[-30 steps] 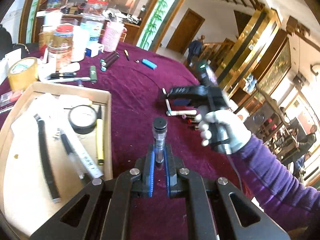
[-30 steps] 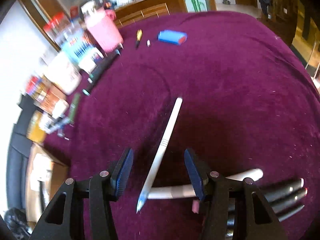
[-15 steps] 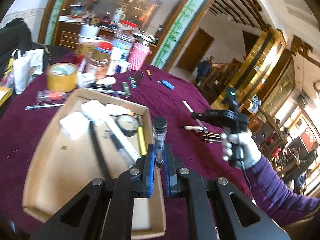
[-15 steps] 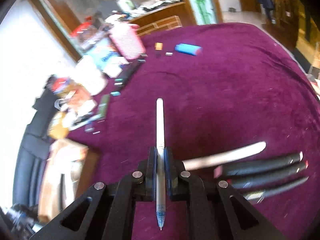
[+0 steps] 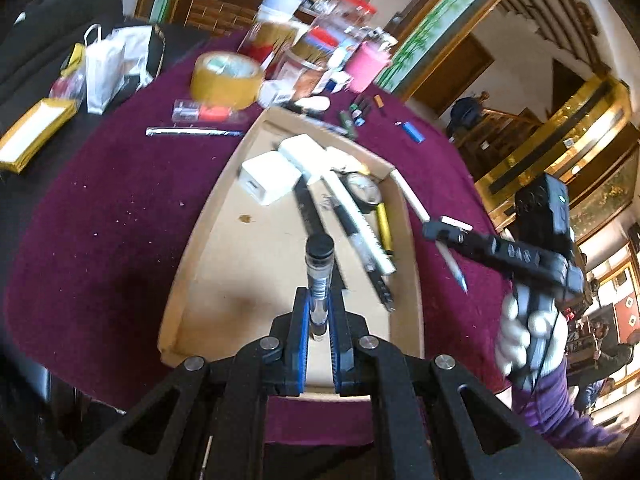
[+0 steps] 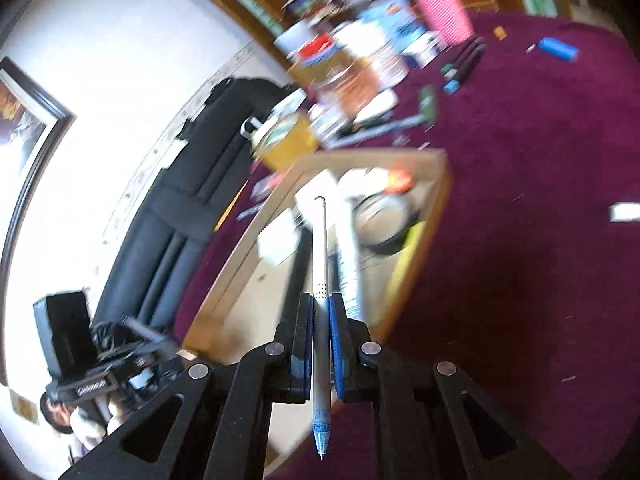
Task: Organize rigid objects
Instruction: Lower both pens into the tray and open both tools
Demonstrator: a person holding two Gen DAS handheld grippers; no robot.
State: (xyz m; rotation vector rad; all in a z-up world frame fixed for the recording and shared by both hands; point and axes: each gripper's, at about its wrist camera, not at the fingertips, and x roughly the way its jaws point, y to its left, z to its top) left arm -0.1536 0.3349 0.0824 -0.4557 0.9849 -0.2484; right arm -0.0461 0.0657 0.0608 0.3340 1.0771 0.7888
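Our left gripper (image 5: 319,334) pinches a tube (image 5: 320,276) over the box (image 5: 416,320); at 3 o'clock our right gripper (image 6: 320,334) pinches a white pen (image 6: 322,280).

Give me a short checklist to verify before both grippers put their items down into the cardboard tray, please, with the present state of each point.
1. Left gripper closed on the black-capped tube: ok.
2. Right gripper closed on the white pen: ok.
3. Tube is over the cardboard tray: ok.
4. Bare tray floor below the tube for release: ok.
5. Pen is fully over the tray: cannot tell; the right wrist view is blurred.
6. Grippers are apart from each other: ok, in the left wrist view.
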